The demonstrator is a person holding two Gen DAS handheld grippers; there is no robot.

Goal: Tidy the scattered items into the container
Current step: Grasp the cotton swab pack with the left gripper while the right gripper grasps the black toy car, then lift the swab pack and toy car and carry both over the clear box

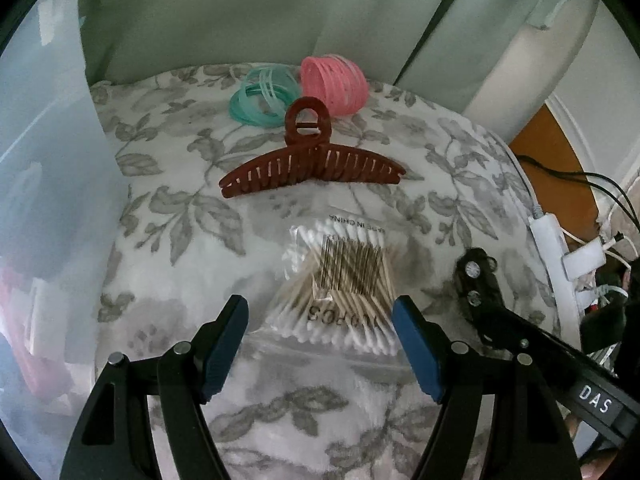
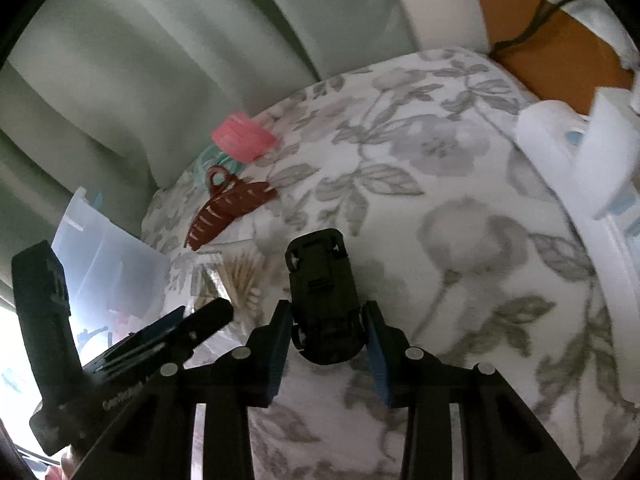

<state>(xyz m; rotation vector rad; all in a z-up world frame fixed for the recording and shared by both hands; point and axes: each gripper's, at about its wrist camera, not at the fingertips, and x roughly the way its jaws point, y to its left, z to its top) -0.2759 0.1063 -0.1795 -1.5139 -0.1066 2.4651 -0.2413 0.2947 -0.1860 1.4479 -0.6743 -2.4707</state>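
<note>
A clear bag of cotton swabs lies on the floral bedspread, just ahead of my open left gripper, whose jaws stand on either side of it. Beyond it lie a dark red hair claw, teal hair bands and pink hair bands. My right gripper is shut on a black toy car, held above the bedspread. The car also shows in the left wrist view. The clear plastic container stands at the left, also seen in the right wrist view.
Green curtains hang behind the bed. A white power strip with cables lies along the bed's right edge. The left gripper body shows at the lower left of the right wrist view, near the swabs and claw.
</note>
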